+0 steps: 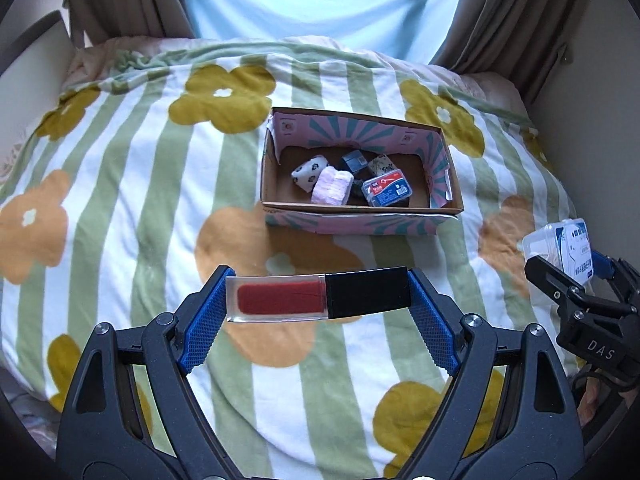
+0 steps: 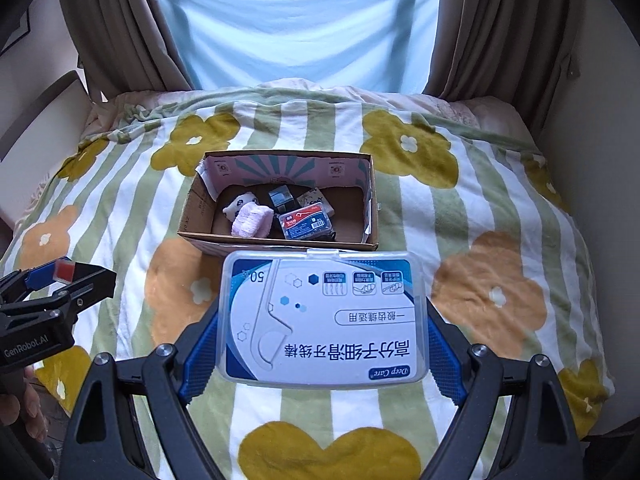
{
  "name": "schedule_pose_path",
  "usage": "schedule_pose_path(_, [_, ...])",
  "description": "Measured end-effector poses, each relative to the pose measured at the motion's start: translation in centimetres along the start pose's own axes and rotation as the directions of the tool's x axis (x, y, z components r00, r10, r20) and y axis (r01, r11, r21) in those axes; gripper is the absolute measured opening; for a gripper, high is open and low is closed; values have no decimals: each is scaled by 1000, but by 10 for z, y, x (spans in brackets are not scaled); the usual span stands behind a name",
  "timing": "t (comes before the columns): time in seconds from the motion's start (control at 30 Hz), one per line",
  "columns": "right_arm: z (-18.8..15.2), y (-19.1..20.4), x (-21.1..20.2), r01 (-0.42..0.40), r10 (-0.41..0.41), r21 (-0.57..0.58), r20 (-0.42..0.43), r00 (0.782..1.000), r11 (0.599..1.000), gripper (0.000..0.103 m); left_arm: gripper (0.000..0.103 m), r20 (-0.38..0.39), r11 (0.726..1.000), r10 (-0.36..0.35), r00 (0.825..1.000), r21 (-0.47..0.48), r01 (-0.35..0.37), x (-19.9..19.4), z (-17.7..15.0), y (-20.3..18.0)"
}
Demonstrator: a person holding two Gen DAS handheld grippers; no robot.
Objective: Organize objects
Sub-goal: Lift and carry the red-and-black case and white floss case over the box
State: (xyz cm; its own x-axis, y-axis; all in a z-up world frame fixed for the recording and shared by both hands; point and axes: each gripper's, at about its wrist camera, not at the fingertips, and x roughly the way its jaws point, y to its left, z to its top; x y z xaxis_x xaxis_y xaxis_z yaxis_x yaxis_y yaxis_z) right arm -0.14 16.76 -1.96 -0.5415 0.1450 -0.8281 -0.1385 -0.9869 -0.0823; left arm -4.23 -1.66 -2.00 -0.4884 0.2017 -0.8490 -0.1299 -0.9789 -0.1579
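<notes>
My left gripper [image 1: 318, 298] is shut on a red lip gloss tube with a black cap [image 1: 318, 296], held crosswise above the bed, short of the box. My right gripper [image 2: 322, 320] is shut on a clear floss pick box with a blue and white label [image 2: 322, 316], also above the bed near the box's front wall. An open cardboard box [image 1: 280, 208] sits on the bed ahead; it also shows in the right wrist view [image 2: 192, 216]. Inside lie a pink towel roll [image 1: 332, 186], a panda-print roll [image 1: 310, 172], a small blue floss case [image 1: 386, 190] and dark items.
A flowered, green-striped blanket [image 1: 140, 200] covers the bed. Brown curtains [image 2: 120, 32] and a bright window stand behind it. A pale chair or headboard [image 2: 44, 128] is at the left. The right gripper with its floss box shows at the left wrist view's right edge [image 1: 560, 256].
</notes>
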Motion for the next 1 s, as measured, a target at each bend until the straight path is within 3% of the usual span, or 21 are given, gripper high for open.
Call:
schedule_pose_path(0.2, [-2, -5, -5, -22, 22, -4, 6, 1000, 1000, 86, 84, 14, 1000, -4, 1000, -31, 4, -15, -13, -3])
schedule_pose_path(0.57, [17, -10, -2, -57, 57, -26, 25, 998, 998, 86, 84, 16, 999, 13, 1000, -53, -13, -13, -5, -6])
schedule_pose_path(0.77, [49, -13, 13, -68, 71, -63, 38, 997, 996, 86, 84, 22, 997, 26, 999, -76, -24, 0, 15, -2])
schedule_pose_path(1.0, [104, -18, 63, -100, 102, -81, 18, 995, 992, 86, 84, 22, 996, 35, 999, -77, -33, 35, 59, -1])
